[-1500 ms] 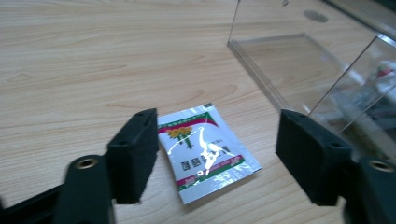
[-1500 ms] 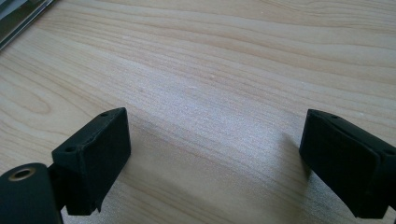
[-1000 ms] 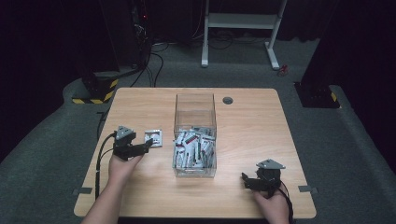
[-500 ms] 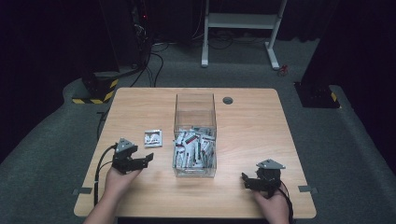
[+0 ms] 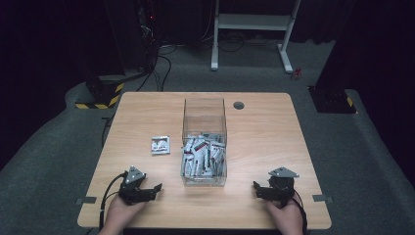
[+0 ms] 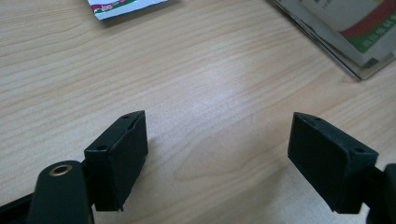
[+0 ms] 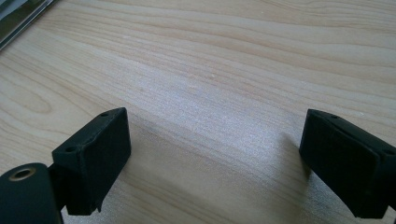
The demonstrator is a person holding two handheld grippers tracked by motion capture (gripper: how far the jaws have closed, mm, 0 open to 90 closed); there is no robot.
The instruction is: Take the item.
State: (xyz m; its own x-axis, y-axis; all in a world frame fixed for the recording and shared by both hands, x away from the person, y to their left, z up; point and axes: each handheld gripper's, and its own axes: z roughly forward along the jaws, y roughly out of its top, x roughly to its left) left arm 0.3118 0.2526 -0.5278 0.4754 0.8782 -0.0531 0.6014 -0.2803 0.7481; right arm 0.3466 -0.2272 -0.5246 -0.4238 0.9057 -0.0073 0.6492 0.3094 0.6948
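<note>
Table [image 5: 259, 122] bare and level at the near edge; clear box [image 5: 204, 142] mid-table, well stocked with sachets. One loose sachet [image 5: 160, 145] flat on the wood, just left of the box, well apart from both tools. Left gripper [image 5: 147, 191] low at the near left, jaws spread wide, nothing between. Right gripper [image 5: 262, 191] near right, likewise wide and empty. Advised for the next pick: approach over the box from above, wide jaws, one sachet edge only, no scraping of the clear wall. Against a second ago: left gripper withdrawn from beside the sachet toward the near edge and lower; sachet left behind; right gripper unmoved.
</note>
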